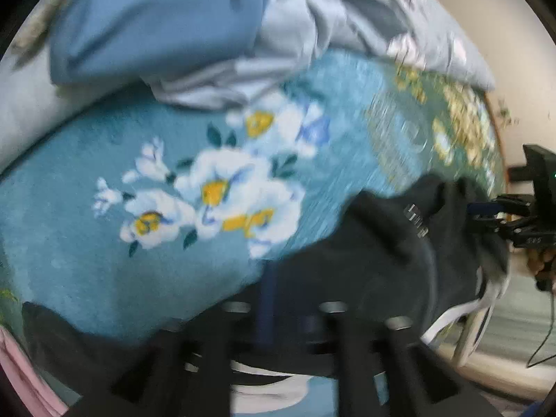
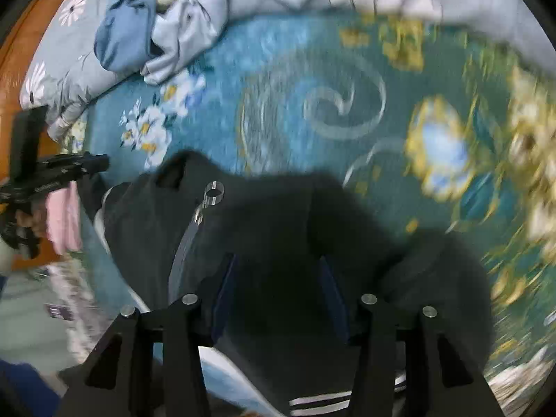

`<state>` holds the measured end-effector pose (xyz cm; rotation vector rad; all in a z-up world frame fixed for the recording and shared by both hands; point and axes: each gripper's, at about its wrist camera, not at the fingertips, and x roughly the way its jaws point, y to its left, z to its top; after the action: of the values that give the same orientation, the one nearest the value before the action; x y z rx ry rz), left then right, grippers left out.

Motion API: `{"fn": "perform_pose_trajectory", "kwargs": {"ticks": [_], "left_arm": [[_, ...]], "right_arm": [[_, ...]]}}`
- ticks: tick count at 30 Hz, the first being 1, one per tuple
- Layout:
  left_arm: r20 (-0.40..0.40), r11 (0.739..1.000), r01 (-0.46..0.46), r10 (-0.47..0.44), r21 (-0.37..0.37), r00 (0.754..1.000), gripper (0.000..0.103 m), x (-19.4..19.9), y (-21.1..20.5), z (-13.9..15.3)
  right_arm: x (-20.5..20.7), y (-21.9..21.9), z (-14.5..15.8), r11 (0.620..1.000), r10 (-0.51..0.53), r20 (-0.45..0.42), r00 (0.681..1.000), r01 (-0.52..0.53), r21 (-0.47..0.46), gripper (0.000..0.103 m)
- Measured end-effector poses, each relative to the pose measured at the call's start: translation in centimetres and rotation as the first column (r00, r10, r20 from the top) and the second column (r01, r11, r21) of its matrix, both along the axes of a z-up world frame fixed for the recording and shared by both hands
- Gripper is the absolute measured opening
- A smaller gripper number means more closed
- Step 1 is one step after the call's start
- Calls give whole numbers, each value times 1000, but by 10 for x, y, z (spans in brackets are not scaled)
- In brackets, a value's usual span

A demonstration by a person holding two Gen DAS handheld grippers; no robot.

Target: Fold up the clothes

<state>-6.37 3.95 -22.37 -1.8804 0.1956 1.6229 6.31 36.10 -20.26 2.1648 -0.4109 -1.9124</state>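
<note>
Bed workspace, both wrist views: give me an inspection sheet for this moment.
Surface: bed under a teal floral blanket; both views motion-blurred.
Job's things: dark jacket with white-striped hem and a ringed zipper pull, lying on the blanket at its near edge.
Clutter: crumpled blue cloth and pale grey cloth at the far side; pink garment beside the left gripper.
Grippers: right gripper open above the jacket; left gripper open over the jacket's edge.
Cables: thin dark lead hanging below the right gripper.
Surroundings: wooden bed frame; pale floor.
</note>
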Motion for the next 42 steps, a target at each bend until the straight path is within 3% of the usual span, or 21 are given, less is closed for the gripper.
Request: {"fn": "perform_pose_trajectory", "kwargs": {"ticks": [1, 4, 7, 10, 11, 12, 13, 15, 20, 26, 29, 30, 33, 34, 37, 42], "left_arm": [[20, 1000, 15, -14, -8, 1000, 68, 2, 0, -9], [120, 999, 36, -37, 10, 992, 69, 7, 3, -31], [222, 996, 82, -71, -38, 972, 70, 17, 9, -55], [255, 997, 74, -63, -34, 965, 67, 24, 10, -60], [251, 998, 59, -51, -25, 967, 64, 25, 8, -58], [249, 999, 46, -41, -14, 968, 50, 26, 7, -56], [245, 999, 34, -32, -5, 969, 29, 28, 5, -53], [200, 999, 44, -43, -4, 979, 0, 36, 5, -44], [126, 999, 20, -24, 35, 992, 0, 63, 3, -18], [-1, 998, -52, 52, 26, 999, 0, 62, -12, 4], [-31, 998, -53, 53, -16, 998, 2, 48, -16, -2], [-32, 998, -53, 53, -16, 998, 7, 43, -18, -2], [-54, 999, -49, 48, -10, 997, 53, 29, -19, -4], [-64, 999, -51, 52, 7, 997, 60, 25, -21, -3], [-33, 997, -30, 33, 73, 999, 68, 12, -17, -7], [121, 988, 69, -87, 140, 989, 68, 5, -2, -29]], "right_arm": [[5, 1, -6, 1000, -8, 21, 1000, 8, 1, 51], [19, 0, -21, 999, -42, 68, 997, 42, 3, 53], [30, -3, -32, 998, -68, 109, 992, 68, -3, 53], [36, -9, -34, 996, -89, 123, 988, 90, -2, 50], [37, -11, -32, 995, -95, 119, 988, 96, 0, 44], [39, -13, -30, 995, -104, 114, 988, 105, 0, 30], [40, -15, -27, 994, -113, 108, 988, 114, 0, 21], [44, -18, -17, 991, -133, 86, 987, 133, 6, 14], [45, -18, 26, 980, -197, -11, 980, 197, -15, 10], [19, -19, 91, 978, -206, -185, 961, 199, -54, 10], [0, -25, 110, 983, -184, -246, 952, 174, -64, 10], [-5, -28, 116, 984, -177, -265, 948, 163, -72, 10], [-19, -39, 134, 989, -147, -316, 937, 129, -79, 10], [-24, -42, 138, 990, -138, -327, 935, 118, -81, 10], [-36, -50, 151, 993, -103, -360, 927, 76, -90, 10], [-44, -57, 158, 996, -64, -362, 930, 39, -76, 10]]}}
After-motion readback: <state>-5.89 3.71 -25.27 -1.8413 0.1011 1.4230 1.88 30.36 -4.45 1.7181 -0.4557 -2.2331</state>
